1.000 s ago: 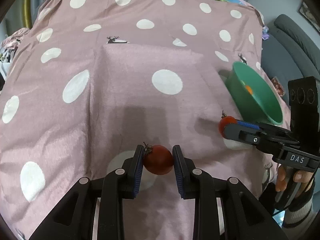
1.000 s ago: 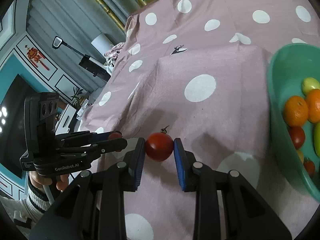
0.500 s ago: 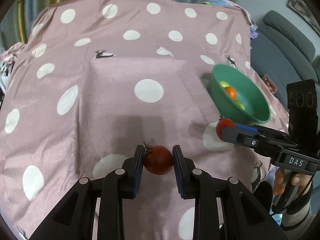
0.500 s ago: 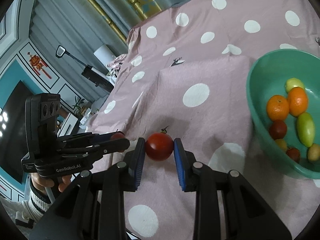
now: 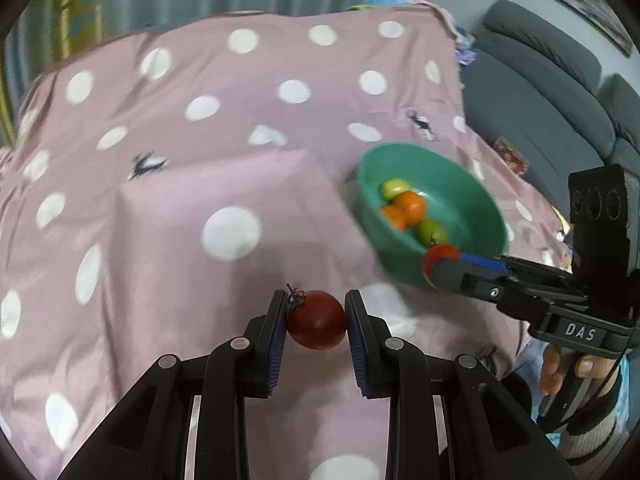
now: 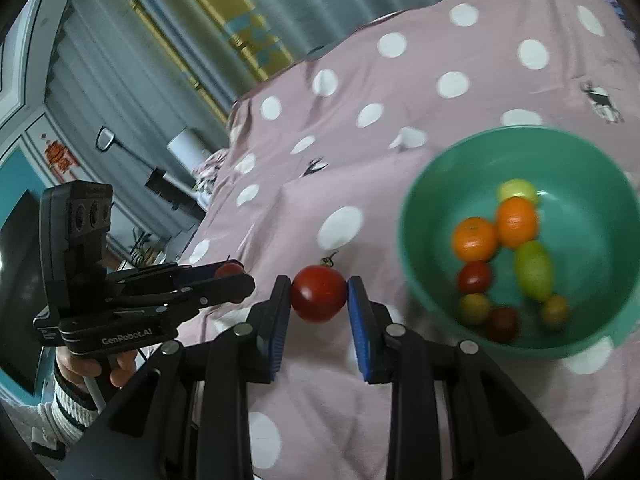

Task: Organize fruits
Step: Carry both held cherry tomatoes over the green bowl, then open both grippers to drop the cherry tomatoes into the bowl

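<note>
My left gripper (image 5: 316, 322) is shut on a dark red tomato (image 5: 317, 326) with a stem, held above the pink polka-dot cloth (image 5: 224, 176). My right gripper (image 6: 319, 300) is shut on a brighter red tomato (image 6: 319, 293). A green bowl (image 6: 432, 216) lies right of it, holding two oranges (image 6: 476, 239), green and yellow fruits and small tomatoes. In the left wrist view the bowl (image 5: 472, 196) is at the right, with the right gripper (image 5: 440, 266) and its tomato at the bowl's near rim. The left gripper (image 6: 232, 276) shows at the left of the right wrist view.
The cloth covers a raised box-like surface and drapes down on all sides. A grey sofa (image 5: 540, 92) stands to the right. Curtains (image 6: 160, 60), a cabinet and a lamp (image 6: 106, 140) lie off the left side.
Both grippers have risen and moved toward the bowl with their tomatoes. More of the bowl's inside and fruit shows in both views.
</note>
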`<action>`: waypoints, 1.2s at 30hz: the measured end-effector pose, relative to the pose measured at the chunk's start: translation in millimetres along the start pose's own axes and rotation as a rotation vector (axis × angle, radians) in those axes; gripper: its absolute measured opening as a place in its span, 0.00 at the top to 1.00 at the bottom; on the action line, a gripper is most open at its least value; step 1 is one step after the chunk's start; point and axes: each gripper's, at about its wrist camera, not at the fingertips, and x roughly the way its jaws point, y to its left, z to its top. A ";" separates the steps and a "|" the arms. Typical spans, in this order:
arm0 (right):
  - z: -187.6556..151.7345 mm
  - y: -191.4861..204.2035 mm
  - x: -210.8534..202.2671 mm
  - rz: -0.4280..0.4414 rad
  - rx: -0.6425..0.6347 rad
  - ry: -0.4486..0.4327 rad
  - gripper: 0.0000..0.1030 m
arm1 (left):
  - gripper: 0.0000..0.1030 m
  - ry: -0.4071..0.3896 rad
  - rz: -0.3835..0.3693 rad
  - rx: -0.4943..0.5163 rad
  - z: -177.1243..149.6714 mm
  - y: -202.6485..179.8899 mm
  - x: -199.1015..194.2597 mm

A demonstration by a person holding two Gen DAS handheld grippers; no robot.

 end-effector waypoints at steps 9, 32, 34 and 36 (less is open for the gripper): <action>12.7 -44.7 -32.1 -0.214 0.016 -0.067 0.71 | 0.72 0.015 -0.095 0.105 42.7 -59.4 47.3; 19.7 -68.3 -49.1 -0.504 -0.095 0.003 0.33 | 0.29 0.034 0.034 0.206 58.1 -101.8 73.4; 20.4 -63.3 -54.6 -0.524 -0.108 0.001 0.25 | 0.22 0.024 0.050 0.204 57.7 -101.6 64.6; 20.5 -57.7 -59.9 -0.544 -0.128 0.002 0.19 | 0.15 0.016 0.076 0.206 56.7 -101.6 56.7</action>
